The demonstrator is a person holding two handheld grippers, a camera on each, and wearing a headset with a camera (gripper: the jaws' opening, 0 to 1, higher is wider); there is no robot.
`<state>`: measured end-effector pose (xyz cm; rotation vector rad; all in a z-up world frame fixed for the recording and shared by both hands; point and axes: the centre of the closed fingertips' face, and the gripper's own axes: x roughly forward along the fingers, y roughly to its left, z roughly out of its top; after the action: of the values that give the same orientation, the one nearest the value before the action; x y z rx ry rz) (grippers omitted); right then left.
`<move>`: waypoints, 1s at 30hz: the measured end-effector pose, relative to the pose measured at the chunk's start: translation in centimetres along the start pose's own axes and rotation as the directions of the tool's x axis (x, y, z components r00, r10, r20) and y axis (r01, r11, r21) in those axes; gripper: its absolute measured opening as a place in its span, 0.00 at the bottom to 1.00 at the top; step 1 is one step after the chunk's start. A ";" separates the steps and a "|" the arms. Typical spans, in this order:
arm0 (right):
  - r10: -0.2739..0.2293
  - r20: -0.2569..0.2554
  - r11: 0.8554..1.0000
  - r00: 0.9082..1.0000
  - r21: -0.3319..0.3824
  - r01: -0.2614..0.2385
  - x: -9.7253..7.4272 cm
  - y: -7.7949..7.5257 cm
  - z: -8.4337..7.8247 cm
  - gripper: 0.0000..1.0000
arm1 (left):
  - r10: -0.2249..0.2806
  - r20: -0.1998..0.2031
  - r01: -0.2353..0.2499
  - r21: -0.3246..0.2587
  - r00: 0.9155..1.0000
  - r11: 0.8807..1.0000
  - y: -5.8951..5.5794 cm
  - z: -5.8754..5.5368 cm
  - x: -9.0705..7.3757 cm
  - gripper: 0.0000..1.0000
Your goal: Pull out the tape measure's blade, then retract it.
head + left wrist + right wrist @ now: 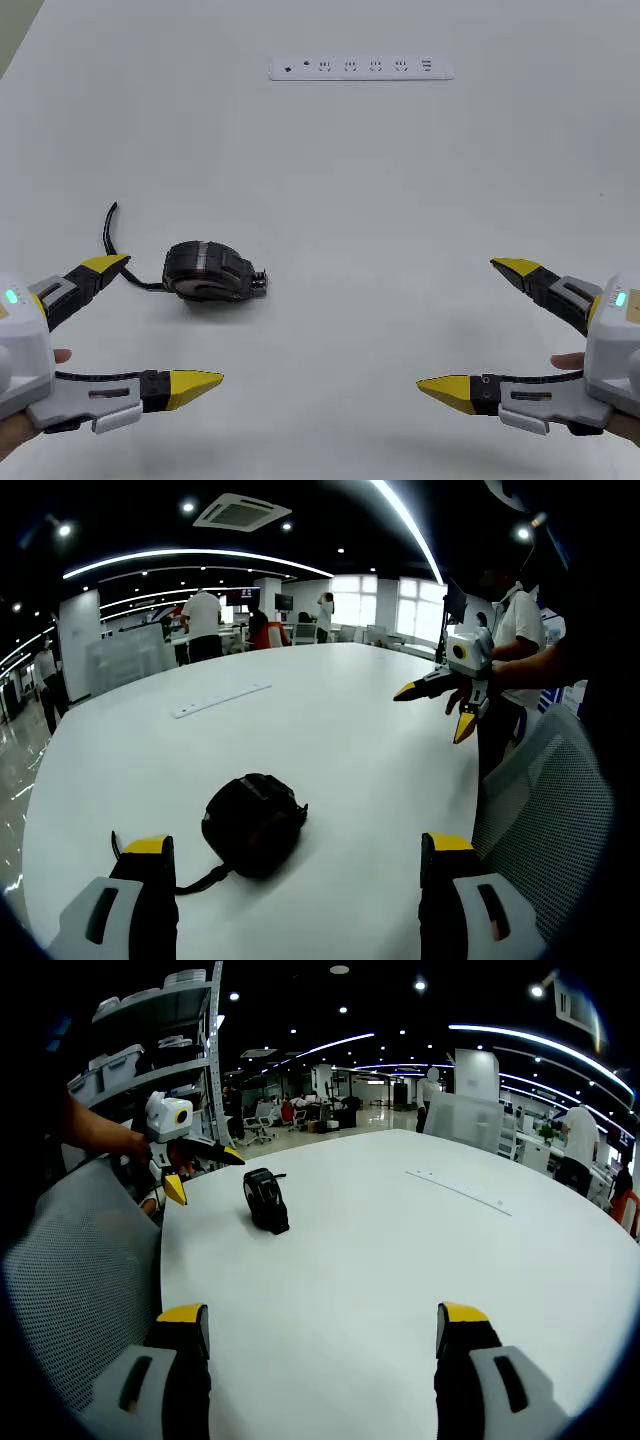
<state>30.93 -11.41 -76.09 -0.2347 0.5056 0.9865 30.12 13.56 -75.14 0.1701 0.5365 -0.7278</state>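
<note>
- Black round-cased tape measure (208,271): lies on its side just ahead of the left gripper (175,319), between the lines of its yellow fingertips (195,381), untouched.
- Black cord (112,240): trails from the case past the upper left fingertip.
- Left gripper: fingers spread wide, grasping nothing.
- Right gripper (455,323): likewise released, well apart from the case.
- White power strip (360,68): far beyond both sets of fingers.
- White matte tabletop (330,200); grey mesh chair back (550,810) beside the left fingers; open office, strip ceiling lights, people (205,620) beyond.

The left gripper (174,319) and right gripper (455,323) were cut off at the head view's sides. Labels on the strip (360,68) by the bench's (400,200) far edge were unreadably small.
</note>
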 end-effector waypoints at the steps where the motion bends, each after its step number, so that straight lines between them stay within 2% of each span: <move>1: 0.000 0.000 1.000 1.000 0.000 0.000 0.0 0.0 0.0 0.96 | 0.000 0.000 0.000 0.000 1.000 1.000 0.0 0.0 0.0 1.00; 30: 0.001 -0.003 1.000 1.000 -0.005 -0.001 -0.1 0.0 0.0 0.96 | -0.002 -0.006 0.002 0.009 1.000 1.000 -0.1 0.0 -0.1 1.00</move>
<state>30.87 -11.48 -76.04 -0.2405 0.5064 0.9881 30.03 13.53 -75.06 0.1804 0.5396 -0.7319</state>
